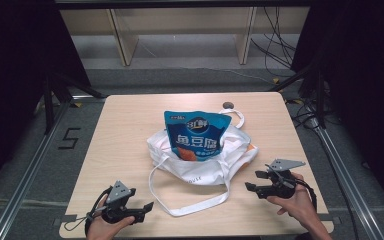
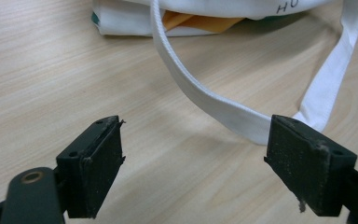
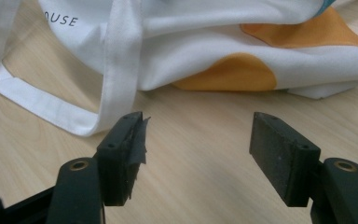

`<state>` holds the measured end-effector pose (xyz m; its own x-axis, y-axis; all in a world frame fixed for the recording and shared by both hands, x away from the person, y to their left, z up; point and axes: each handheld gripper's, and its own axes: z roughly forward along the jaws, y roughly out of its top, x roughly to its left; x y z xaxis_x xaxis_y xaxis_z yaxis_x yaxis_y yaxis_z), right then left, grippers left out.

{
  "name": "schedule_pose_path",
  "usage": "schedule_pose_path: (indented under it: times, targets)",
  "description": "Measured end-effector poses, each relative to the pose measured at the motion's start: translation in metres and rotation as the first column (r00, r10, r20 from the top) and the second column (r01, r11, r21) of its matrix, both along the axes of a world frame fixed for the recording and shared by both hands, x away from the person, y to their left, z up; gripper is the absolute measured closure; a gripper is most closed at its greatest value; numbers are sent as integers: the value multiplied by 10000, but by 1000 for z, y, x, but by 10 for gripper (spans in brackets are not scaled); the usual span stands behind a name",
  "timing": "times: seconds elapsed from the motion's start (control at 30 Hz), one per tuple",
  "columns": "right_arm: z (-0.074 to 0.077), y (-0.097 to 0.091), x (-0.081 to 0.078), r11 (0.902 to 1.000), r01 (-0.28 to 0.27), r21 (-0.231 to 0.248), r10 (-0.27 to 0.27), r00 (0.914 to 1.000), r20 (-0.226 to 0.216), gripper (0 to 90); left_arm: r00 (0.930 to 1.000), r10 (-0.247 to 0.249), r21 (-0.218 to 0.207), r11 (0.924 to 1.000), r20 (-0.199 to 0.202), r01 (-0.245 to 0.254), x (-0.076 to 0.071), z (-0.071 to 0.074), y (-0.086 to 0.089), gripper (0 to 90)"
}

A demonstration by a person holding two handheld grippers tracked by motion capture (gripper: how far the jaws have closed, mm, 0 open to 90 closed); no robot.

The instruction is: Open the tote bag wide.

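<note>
Worktop (image 1: 130, 125) of pale wood carries a crumpled white tote (image 1: 200, 160) at its middle, with a blue snack pouch (image 1: 195, 135) lying on top; the pouch's lower end is tucked into the folds and hidden. One strap (image 1: 190, 202) loops toward the near edge, another (image 1: 237, 117) curls by a small dark round thing (image 1: 228, 105) too small to make out. Left tongs (image 1: 147, 206) sit near the front left, jaws wide apart and empty, the strap passing just beyond them. Right tongs (image 1: 254, 181) rest beside the tote's right side, equally spread, gripping nothing. Print on the tote is cut off, reading partly "OUSE".
</note>
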<state>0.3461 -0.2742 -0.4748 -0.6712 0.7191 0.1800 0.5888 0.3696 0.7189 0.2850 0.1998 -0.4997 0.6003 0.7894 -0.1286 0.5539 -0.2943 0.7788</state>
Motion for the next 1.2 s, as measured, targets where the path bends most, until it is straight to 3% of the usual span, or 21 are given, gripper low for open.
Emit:
schedule_pose_path:
  times: [0.07, 0.1, 0.13, 0.17, 0.2, 0.23, 0.27, 0.3, 0.33, 0.4, 0.43, 0.5, 0.53, 0.63, 0.8, 1.0, 1.07, 1.1, 1.13, 1.17, 1.2]
  targets:
    - [-2, -2, -2, 9999, 2, -160, 3, 9995, 324, 354, 9999, -106, 171, 9998, -47, 106, -2, 0, 1, 169]
    - [-2, -3, -6, 10000, -94, 2, 94, 9999, -60, 339, 9998, 165, -305, 9994, -84, -167, -3, -2, -3, 164]
    - [-3, -3, -7, 10000, -7, -81, 7, 10000, -28, 330, 9999, -134, 199, 9997, 38, 134, -3, -1, 1, 163]
    - [-5, -5, -7, 9997, -83, -214, 87, 9998, 195, 329, 10000, 64, -94, 9999, 61, -64, -3, -3, -1, 163]
    - [-7, -4, -10, 9997, -84, -230, 88, 9998, 192, 327, 9999, 14, 144, 9999, -154, -12, -3, -2, 1, 163]
    - [-8, -6, -10, 9993, -274, -247, 279, 9994, 182, 319, 10000, -3, 121, 9999, 24, 3, -3, -3, 2, 163]
    - [-9, -6, -13, 9984, -171, -530, 184, 9996, 234, 317, 9999, 90, -89, 9999, 48, -90, -3, -4, 0, 162]
    - [-10, -6, -15, 9986, -175, -495, 189, 9995, 266, 317, 9997, 228, -218, 9995, -41, -229, -3, -5, 0, 161]
    - [-11, -8, -16, 9971, -325, -683, 353, 9986, 406, 315, 9999, 39, 109, 9999, -123, -37, -3, -4, 2, 159]
    - [-12, -9, -19, 9958, -402, -817, 442, 9979, 472, 309, 9999, -89, 239, 9997, -77, 91, -3, -5, 2, 159]
    - [-13, -8, -24, 9976, -210, -653, 231, 9992, 317, 304, 9999, -29, 202, 9998, -148, 32, -3, -6, 1, 159]
    - [-13, -11, -25, 9961, -409, -782, 445, 9980, 451, 294, 9999, -87, 454, 9989, -82, 91, -2, -6, 0, 159]
    - [-14, -12, -27, 9962, -413, -763, 452, 9977, 501, 292, 9999, -86, 332, 9994, -89, 89, -2, -7, -1, 159]
    - [-15, -12, -34, 9986, -219, -484, 228, 9995, 195, 280, 9997, -225, 490, 9985, -105, 230, -2, -7, 0, 159]
    - [-17, -12, -38, 9944, -573, -883, 637, 9954, 713, 277, 9998, -193, 504, 9985, 48, 191, -1, -7, -1, 159]
    - [-18, -11, -38, 9941, -576, -919, 631, 9963, 586, 277, 9999, -17, 493, 9988, 134, 10, 0, -7, -2, 159]
    - [-18, -12, -38, 9939, -556, -953, 614, 9964, 590, 277, 9998, -208, 641, 9977, 69, 203, 0, -6, 0, 159]
    - [-19, -12, -37, 9938, -564, -955, 618, 9966, 546, 277, 9998, -166, 579, 9982, 96, 160, 0, -7, 0, 159]
    - [-19, -11, -39, 9954, -433, -856, 468, 9982, 388, 277, 9998, 97, 156, 9998, 173, -100, 0, -9, -3, 159]
    - [-19, -12, -38, 9951, -462, -869, 501, 9978, 432, 277, 10000, -77, 491, 9988, -36, 79, 0, -7, 0, 159]
    - [-19, -13, -36, 9934, -554, -1001, 611, 9966, 555, 276, 10000, -59, 542, 9985, -16, 59, 0, -7, 0, 159]
